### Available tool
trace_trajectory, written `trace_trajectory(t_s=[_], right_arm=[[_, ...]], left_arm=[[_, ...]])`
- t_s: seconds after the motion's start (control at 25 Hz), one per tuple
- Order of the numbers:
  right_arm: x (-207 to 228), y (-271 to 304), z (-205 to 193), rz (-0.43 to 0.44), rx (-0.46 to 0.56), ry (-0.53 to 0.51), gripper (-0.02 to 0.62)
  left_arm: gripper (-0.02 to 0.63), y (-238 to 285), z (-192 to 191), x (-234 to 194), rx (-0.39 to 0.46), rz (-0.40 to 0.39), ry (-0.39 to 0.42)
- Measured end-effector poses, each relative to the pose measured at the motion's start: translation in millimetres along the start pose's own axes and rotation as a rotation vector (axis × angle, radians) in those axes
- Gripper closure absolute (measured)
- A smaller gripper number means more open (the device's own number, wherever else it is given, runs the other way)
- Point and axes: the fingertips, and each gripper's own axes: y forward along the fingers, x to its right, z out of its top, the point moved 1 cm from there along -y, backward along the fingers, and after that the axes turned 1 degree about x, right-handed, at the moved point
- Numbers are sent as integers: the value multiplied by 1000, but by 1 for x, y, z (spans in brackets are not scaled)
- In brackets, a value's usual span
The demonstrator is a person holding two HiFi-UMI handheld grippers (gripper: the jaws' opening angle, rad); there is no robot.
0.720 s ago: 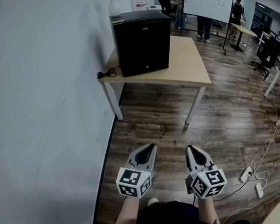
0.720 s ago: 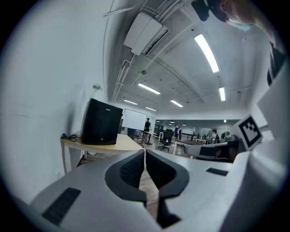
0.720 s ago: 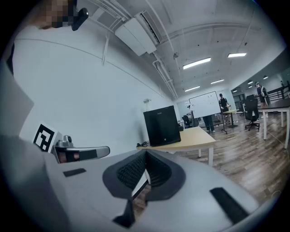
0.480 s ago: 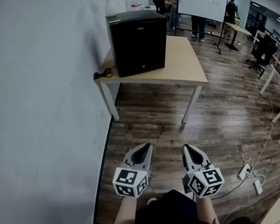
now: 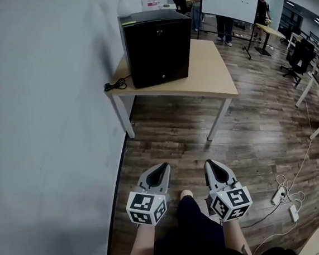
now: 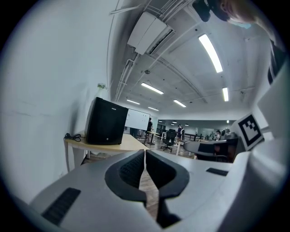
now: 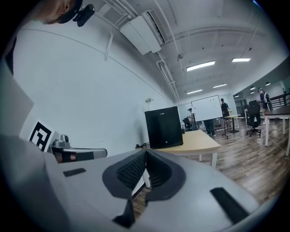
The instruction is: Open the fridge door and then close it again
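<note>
Left jaws: my left gripper (image 6: pixel 145 158) is pinched shut, nothing in it.
Right jaws: same deal on the right gripper (image 7: pixel 146 157), closed and empty.
Where I am: both are held low over the floor (image 5: pixel 261 137), side by side, well short of the table (image 5: pixel 213 74).
Fridge: the little black fridge (image 5: pixel 155 26) sits on the table's left end by the wall (image 5: pixel 45 107), with its door (image 5: pixel 161 56) shut and facing me.
Handling: it's a rigid box. The door probably sticks on a seal, so I expect a tug, then an easy swing. It might slide if I yank.
Grab spot: I can't spot a handle from here. I'd guess a lip on the door's edge.
Progress: not started.
</note>
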Motion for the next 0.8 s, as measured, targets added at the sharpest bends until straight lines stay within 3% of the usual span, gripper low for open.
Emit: trace_trajectory(t_s=[0.8], right_arm=[[84, 185, 48, 121, -31, -20, 604]], left_arm=[[594, 165, 57, -92, 20, 93, 21]])
